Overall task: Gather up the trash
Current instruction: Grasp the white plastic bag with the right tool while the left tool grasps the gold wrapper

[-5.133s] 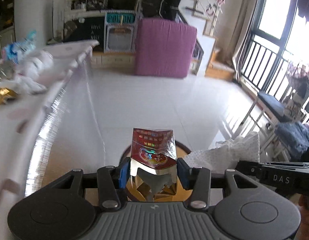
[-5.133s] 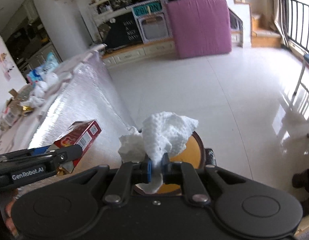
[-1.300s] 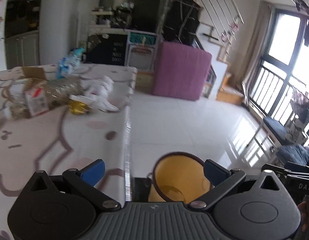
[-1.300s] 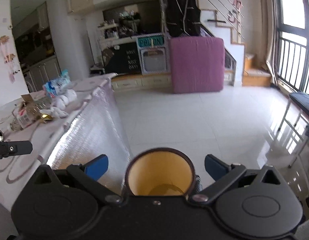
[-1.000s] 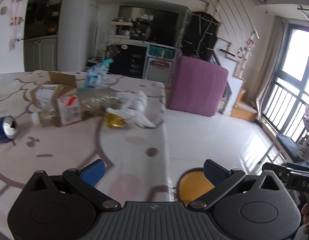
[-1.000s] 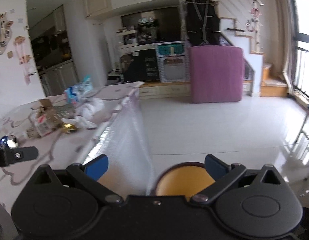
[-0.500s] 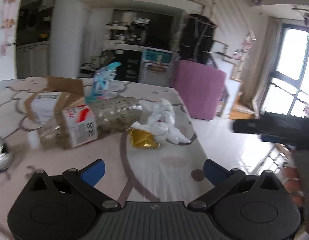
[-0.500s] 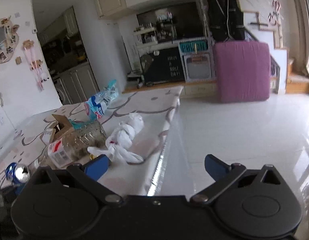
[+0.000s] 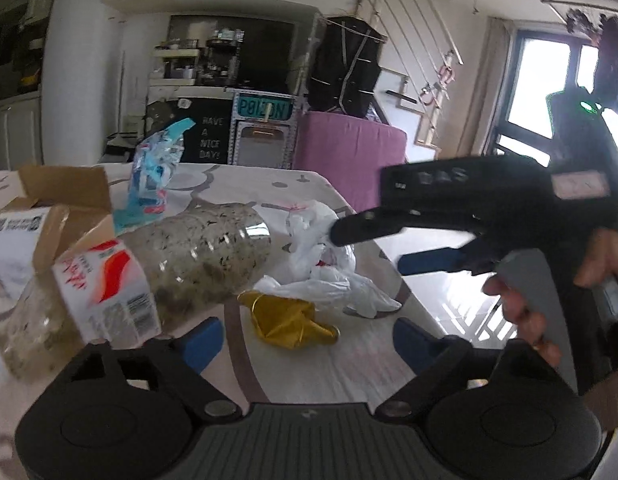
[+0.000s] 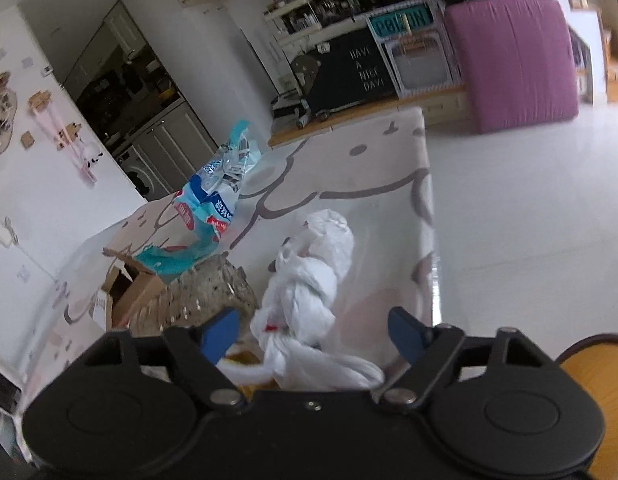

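A: Pale patterned table (image 9: 349, 364), largest item. What lies on it, by size?

B: Clear plastic bottle (image 9: 181, 264) on its side near the front edge, red-and-white label, speckled inside. Behind it toward the left edge, an open cardboard box (image 9: 49, 204) and a blue-and-white plastic wrapper (image 9: 153, 184). Right of the bottle, close to the table's right edge, a crumpled white plastic bag (image 9: 325, 264). Gold foil wrapper (image 9: 289, 322) just in front of the bag, touching its lower fold.

A: Left gripper (image 9: 305, 334)?

B: Jaws closing but wide apart. Gold foil wrapper lies between the blue pads; pads not pressing on it.

A: Right gripper (image 10: 313, 332)?

B: Jaws also closing, also wide. In the right wrist view the white plastic bag (image 10: 309, 292) sits between the pads, not pinched. In the left wrist view one black finger (image 9: 369, 228) reaches over the bag; cannot tell if it touches. A hand (image 9: 549, 312) grips the handle.

A: Bin?

B: Orange bin (image 10: 597, 380) on the floor, past the table's right edge, only partly in frame.
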`<state>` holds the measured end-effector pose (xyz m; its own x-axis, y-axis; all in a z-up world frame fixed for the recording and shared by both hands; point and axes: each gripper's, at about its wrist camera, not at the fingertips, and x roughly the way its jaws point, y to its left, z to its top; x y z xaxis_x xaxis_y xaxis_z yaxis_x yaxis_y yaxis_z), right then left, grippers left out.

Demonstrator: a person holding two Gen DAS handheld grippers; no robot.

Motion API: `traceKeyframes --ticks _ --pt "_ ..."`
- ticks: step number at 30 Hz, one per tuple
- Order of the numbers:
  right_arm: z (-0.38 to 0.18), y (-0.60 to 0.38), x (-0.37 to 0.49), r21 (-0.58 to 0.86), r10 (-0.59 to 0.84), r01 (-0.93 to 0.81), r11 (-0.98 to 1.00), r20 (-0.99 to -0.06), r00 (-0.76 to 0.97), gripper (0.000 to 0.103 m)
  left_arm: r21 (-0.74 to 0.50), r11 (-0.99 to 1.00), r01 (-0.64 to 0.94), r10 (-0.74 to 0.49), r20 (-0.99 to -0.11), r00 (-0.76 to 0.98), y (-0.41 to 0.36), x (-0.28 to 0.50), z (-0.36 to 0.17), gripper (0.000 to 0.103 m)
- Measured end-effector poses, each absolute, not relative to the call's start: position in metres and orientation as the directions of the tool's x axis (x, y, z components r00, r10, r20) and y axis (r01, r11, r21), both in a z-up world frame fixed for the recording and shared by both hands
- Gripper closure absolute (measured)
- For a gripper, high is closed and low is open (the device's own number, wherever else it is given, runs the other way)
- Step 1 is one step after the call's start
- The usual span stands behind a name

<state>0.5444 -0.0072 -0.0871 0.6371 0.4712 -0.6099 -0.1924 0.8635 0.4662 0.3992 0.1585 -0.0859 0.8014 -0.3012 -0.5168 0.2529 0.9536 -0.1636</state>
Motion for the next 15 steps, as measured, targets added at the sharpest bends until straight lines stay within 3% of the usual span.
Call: traceKeyframes --ticks 4,10,13,15 --pt "-0.097 0.002 0.561 0.49 0.492 -0.186 0.852 -0.626 0.605 0.032 -0.128 0.952 0.277 -0.303 -0.509 0.806 0.152 0.404 -0.091 0.03" --pt "-0.108 0.018 0.569 0.491 0.529 -0.236 0.839 -0.632 0.566 0.038 -0.066 0.948 0.311 -0.296 -0.538 0.789 0.134 0.412 -0.099 0.04" --pt "-0.108 0.023 0.57 0.465 0.511 -0.241 0.852 -0.637 0.577 0.047 -0.051 0.954 0.295 -0.275 -0.543 0.793 0.13 0.416 -0.1 0.042" --pt "-0.107 0.022 0.571 0.462 0.509 -0.241 0.853 -0.639 0.576 0.049 -0.048 0.959 0.279 -0.258 -0.553 0.792 0.13 0.421 -0.101 0.049"
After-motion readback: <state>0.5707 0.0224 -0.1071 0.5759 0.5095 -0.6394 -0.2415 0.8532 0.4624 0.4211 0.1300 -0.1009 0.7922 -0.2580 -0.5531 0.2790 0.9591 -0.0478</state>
